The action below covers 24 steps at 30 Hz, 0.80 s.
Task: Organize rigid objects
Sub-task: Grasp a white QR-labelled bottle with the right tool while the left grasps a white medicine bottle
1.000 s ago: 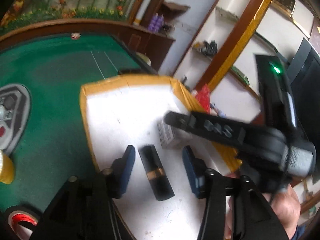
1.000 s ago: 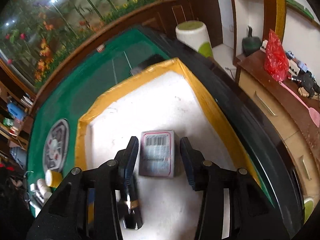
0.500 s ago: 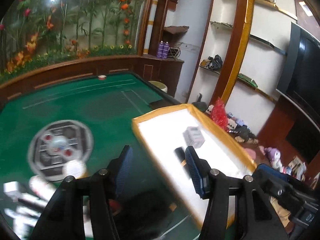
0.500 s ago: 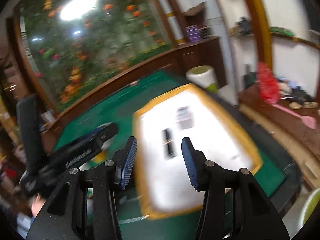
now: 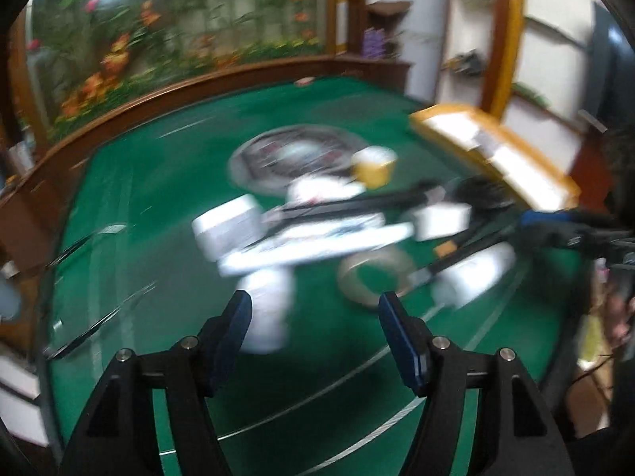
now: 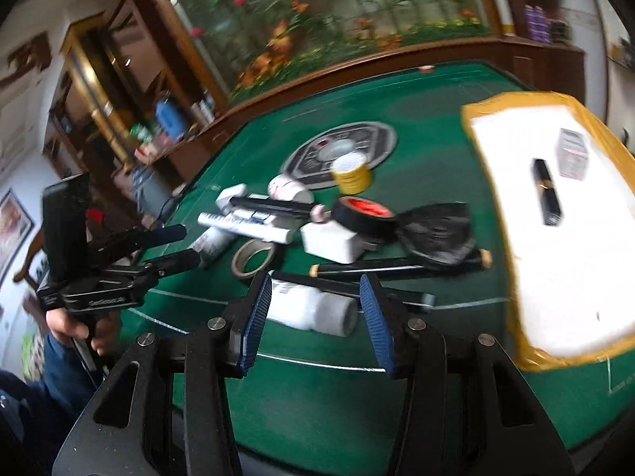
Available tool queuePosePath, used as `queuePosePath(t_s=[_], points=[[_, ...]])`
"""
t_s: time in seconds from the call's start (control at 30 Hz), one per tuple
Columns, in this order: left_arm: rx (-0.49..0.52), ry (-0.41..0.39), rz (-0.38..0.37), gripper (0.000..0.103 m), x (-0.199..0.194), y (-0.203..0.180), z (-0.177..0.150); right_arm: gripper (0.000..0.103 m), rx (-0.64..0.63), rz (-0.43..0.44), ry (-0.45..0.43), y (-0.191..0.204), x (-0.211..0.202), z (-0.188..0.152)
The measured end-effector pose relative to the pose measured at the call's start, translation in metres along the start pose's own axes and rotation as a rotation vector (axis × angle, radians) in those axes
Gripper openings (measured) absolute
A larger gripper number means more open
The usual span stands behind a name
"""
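A pile of loose objects lies on the green table point(image 6: 317, 388): a white bottle point(image 6: 313, 309) on its side, a clear tape ring point(image 6: 254, 258), a black tape roll point(image 6: 365, 214), a white box point(image 6: 331, 240), a yellow jar point(image 6: 351, 172), pens and a black bag point(image 6: 436, 232). On the white board with a yellow rim point(image 6: 555, 261) lie a black lipstick tube point(image 6: 547, 192) and a small box point(image 6: 571, 152). My right gripper point(image 6: 315, 319) is open and empty, just before the white bottle. My left gripper point(image 5: 313, 333) is open and empty above the pile, and it also shows in the right wrist view point(image 6: 174, 246).
A round grey emblem point(image 6: 341, 150) marks the table's centre. A wooden rail point(image 6: 317, 75) edges the far side, with shelves beyond at the left. The left wrist view is blurred by motion.
Both grippers have left the white board, where the lipstick tube and small box stay, and swung left over the pile on the green table. Both stay open.
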<state>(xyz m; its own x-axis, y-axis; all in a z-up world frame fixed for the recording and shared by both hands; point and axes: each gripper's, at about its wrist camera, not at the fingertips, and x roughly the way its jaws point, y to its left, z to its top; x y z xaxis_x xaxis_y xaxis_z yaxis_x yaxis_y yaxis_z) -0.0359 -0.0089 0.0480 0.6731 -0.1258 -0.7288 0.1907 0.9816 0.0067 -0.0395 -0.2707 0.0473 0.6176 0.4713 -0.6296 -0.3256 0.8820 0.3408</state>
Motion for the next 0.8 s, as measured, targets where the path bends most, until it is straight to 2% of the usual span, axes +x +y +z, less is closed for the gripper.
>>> queuePosePath(t_s=[0.13,0.23,0.37,0.43,0.47,0.5,0.6,0.8], points=[[-0.055,0.037,0.008,0.067,0.020,0.019,0.002,0.047,-0.051,-0.023,0.045,0.014,0.021,0.001],[-0.033,0.068,-0.004,0.067,0.037,0.017,0.009,0.047,-0.077,-0.038,0.065,0.019,0.032,0.001],[-0.022,0.114,0.030,0.066,0.066,0.015,0.020,0.047,-0.107,-0.051,0.105,0.026,0.042,0.001],[-0.032,0.110,0.035,0.053,0.071,0.017,0.021,0.047,-0.129,-0.055,0.135,0.031,0.048,-0.001],[-0.052,0.109,0.005,0.041,0.071,0.018,0.022,0.047,-0.152,-0.041,0.169,0.035,0.051,-0.005],[-0.058,0.103,-0.006,0.036,0.069,0.022,0.018,0.047,-0.171,-0.030,0.192,0.039,0.052,-0.008],[-0.063,0.090,-0.013,0.036,0.066,0.026,0.012,0.047,-0.238,0.025,0.256,0.054,0.054,-0.021],[-0.058,0.080,0.008,0.037,0.066,0.026,0.011,0.047,-0.237,-0.053,0.254,0.057,0.069,-0.014]])
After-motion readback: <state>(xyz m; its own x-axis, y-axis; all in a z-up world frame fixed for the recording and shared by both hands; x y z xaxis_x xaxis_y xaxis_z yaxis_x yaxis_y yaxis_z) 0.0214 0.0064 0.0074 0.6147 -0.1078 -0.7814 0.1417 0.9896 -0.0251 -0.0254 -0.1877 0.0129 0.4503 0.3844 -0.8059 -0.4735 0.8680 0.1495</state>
